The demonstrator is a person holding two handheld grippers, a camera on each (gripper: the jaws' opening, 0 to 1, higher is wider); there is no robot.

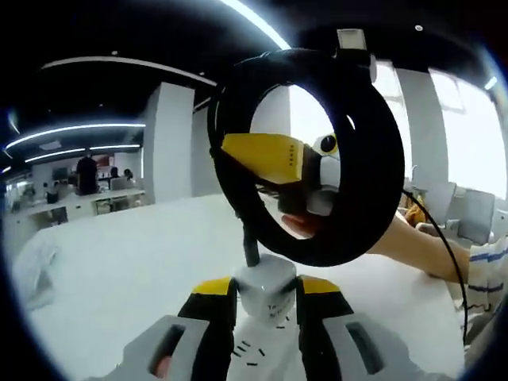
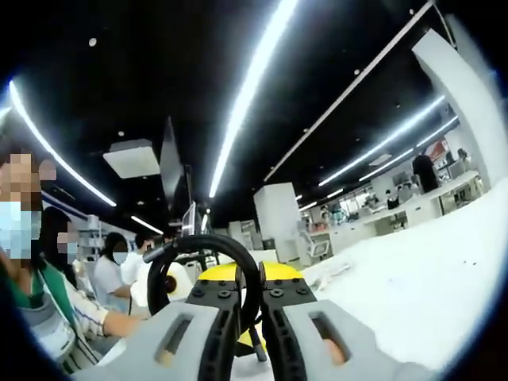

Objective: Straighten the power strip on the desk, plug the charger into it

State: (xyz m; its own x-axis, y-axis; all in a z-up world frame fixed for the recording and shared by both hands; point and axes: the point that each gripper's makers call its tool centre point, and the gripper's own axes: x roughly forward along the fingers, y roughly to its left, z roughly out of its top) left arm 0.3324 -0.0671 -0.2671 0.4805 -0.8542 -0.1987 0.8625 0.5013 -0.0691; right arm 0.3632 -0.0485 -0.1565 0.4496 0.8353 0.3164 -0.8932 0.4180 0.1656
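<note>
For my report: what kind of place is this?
Probably an open-plan office or lab: long white strip ceiling lights, a wide white desk, and rows of distant workstations where people sit.

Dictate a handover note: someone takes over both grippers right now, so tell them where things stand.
Left gripper: shut on the white charger, held up above the white desk.
Right gripper: shut on the charger's black cable, which hangs in a coiled loop between the two grippers.
Done: charger and cable picked up.
Left: straighten the power strip, free the cable loop, plug the charger in.
</note>
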